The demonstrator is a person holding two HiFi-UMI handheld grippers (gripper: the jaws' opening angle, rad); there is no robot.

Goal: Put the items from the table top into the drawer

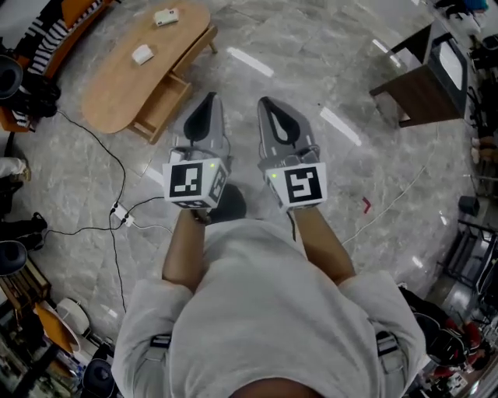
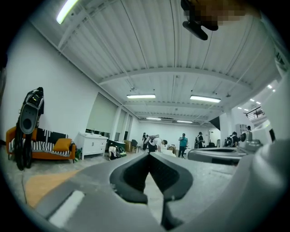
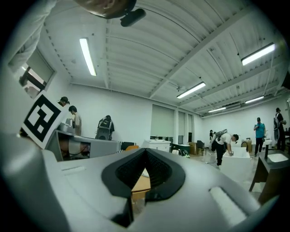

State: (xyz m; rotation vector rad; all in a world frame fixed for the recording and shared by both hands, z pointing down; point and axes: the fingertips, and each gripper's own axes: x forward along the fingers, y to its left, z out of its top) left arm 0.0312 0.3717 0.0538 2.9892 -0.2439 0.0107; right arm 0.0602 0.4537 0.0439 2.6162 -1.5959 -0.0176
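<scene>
On the wooden table [image 1: 109,87], two white items [image 1: 142,54], drawer [image 1: 161,103] open

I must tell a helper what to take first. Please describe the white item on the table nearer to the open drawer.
Find the oval wooden table at the upper left of the head view. Two small white items lie on its top. The wanted item sits near the table's middle, close to the open drawer; the other item lies at the far end.
</scene>
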